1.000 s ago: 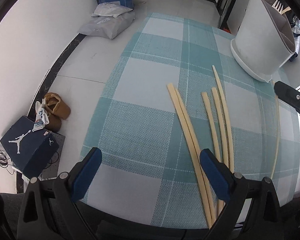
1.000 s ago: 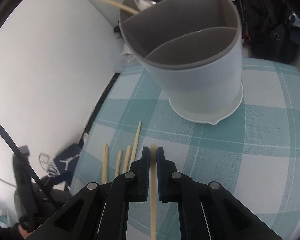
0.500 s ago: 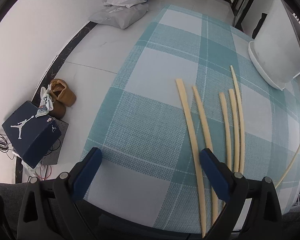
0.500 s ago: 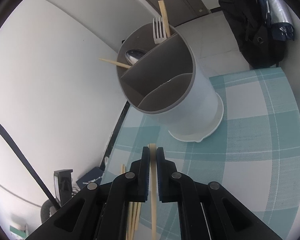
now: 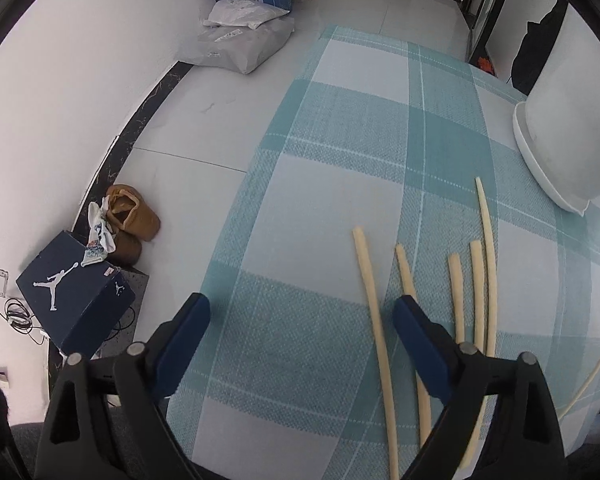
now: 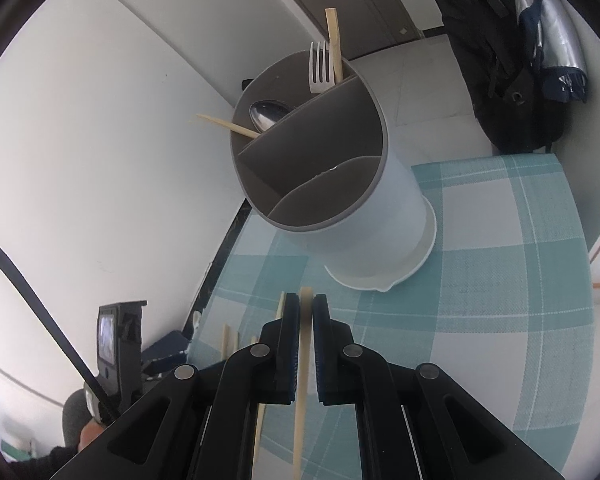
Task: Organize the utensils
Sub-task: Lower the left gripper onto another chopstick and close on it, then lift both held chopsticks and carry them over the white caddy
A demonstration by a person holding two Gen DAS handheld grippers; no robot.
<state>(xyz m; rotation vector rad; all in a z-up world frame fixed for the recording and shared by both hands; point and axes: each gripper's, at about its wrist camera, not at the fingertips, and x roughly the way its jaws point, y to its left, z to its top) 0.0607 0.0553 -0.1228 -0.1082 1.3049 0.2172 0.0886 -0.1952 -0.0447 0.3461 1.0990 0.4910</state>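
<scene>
The right tongs [image 6: 306,320] are pinched narrow on a pale wooden chopstick [image 6: 302,380], which runs lengthwise between the jaws with its tip poking out ahead, while the white cylindrical utensil holder with grey dividers [image 6: 364,216] stands ahead of and above that tip on the teal-and-white checked cloth covering the counter [image 6: 480,320]. To do this step well, I judge the stick should be lifted clear of the grey rim, tilted tip-down, and aimed at the far compartment where two other chopsticks [image 6: 334,48] already lean beside a metal fork [image 6: 320,66] and metal spoon [image 6: 270,114]; letting go too early risks it glancing off a divider. The left tongs [image 5: 300,316] hover wide with nothing between them, above five more loose chopsticks [image 5: 478,296] lying roughly parallel on the cloth, mostly ahead and to their right. Only the right wrist view looks down into the compartments; only the left wrist view shows the full row of waiting sticks, seeing merely the holder's outer wall.
</scene>
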